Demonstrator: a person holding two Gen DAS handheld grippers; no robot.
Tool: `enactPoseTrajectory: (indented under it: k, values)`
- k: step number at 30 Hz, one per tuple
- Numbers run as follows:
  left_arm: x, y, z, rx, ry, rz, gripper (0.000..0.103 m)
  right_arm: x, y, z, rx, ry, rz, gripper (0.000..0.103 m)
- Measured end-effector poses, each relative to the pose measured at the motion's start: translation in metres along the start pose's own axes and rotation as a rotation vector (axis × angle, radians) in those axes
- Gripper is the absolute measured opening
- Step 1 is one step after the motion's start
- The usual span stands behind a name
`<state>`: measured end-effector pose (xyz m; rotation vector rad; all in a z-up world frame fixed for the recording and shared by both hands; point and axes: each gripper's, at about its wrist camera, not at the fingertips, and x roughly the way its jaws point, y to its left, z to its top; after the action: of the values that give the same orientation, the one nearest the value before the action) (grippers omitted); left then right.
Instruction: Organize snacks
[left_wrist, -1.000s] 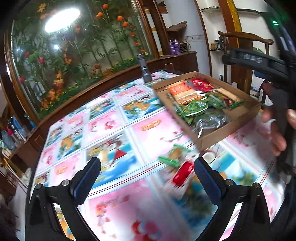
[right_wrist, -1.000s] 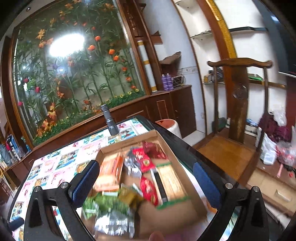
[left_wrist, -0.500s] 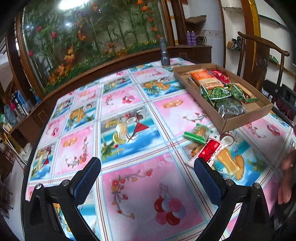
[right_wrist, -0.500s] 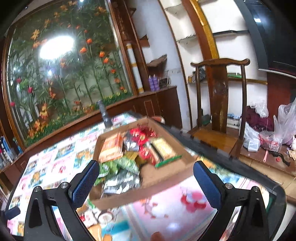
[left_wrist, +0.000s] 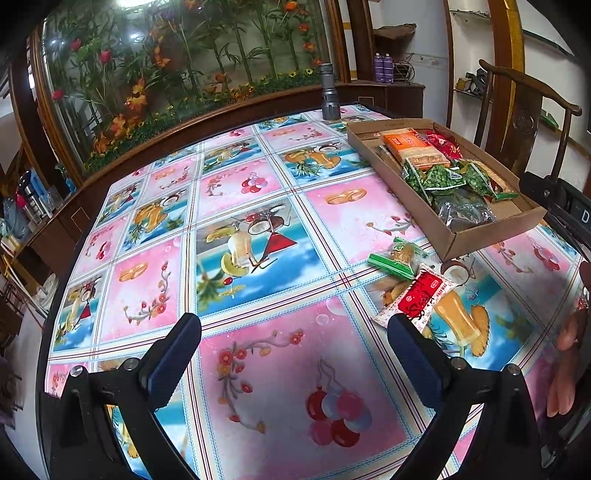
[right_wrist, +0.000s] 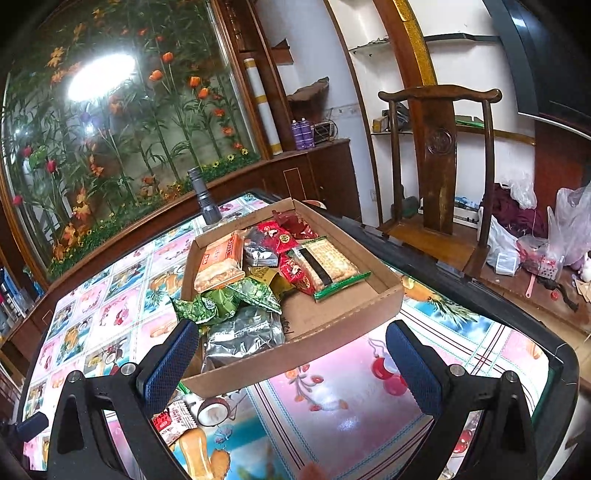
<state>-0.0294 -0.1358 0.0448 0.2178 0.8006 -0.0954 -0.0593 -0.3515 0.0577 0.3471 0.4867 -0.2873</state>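
A shallow cardboard tray (left_wrist: 491, 230) (right_wrist: 295, 354) holds several snack packets: orange, red, green and silver. Two loose snacks lie on the table in front of it: a green-ended packet (left_wrist: 399, 256) and a red-and-white packet (left_wrist: 419, 295) (right_wrist: 173, 422). My left gripper (left_wrist: 293, 350) is open and empty, low over the table, with the red-and-white packet just ahead of its right finger. My right gripper (right_wrist: 291, 354) is open and empty, facing the tray's near wall.
The table (left_wrist: 258, 369) has a glossy fruit-and-flower patterned cover. A grey flashlight (left_wrist: 330, 92) (right_wrist: 205, 199) stands at the far edge. A wooden chair (right_wrist: 439, 166) stands beyond the table's right side. Bags and clutter (right_wrist: 535, 243) lie on the floor.
Both grippers have pulled back and lowered. The left view now looks down over more of the table and the two loose packets; the tray sits farther from the right gripper.
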Motion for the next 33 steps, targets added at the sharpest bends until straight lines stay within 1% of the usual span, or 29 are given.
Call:
enactPoseTrajectory:
  k: [6,17,20,25,28,31,33]
  values:
    - [0.001,0.000,0.000,-0.002,0.004,-0.004,0.101,-0.002,0.001,0.000,-0.016,-0.003,0.000,0.102]
    - [0.001,0.005,0.000,-0.012,0.007,0.000,0.101,-0.007,0.019,-0.006,-0.089,0.023,0.031,0.102]
    - [0.001,0.012,-0.001,-0.035,0.016,-0.009,0.101,-0.009,0.025,-0.011,-0.115,0.052,0.045,0.102]
    - [0.000,0.034,-0.006,-0.088,0.024,-0.002,0.101,-0.012,0.041,-0.032,-0.196,0.147,0.102,0.102]
    - [0.001,0.049,-0.011,-0.126,0.036,0.011,0.101,-0.013,0.060,-0.050,-0.284,0.215,0.135,0.102]
    - [0.002,0.063,-0.016,-0.160,0.048,0.025,0.101,-0.018,0.080,-0.059,-0.379,0.221,0.155,0.102]
    - [0.001,0.070,-0.018,-0.174,0.053,0.029,0.101,-0.015,0.092,-0.066,-0.420,0.261,0.194,0.103]
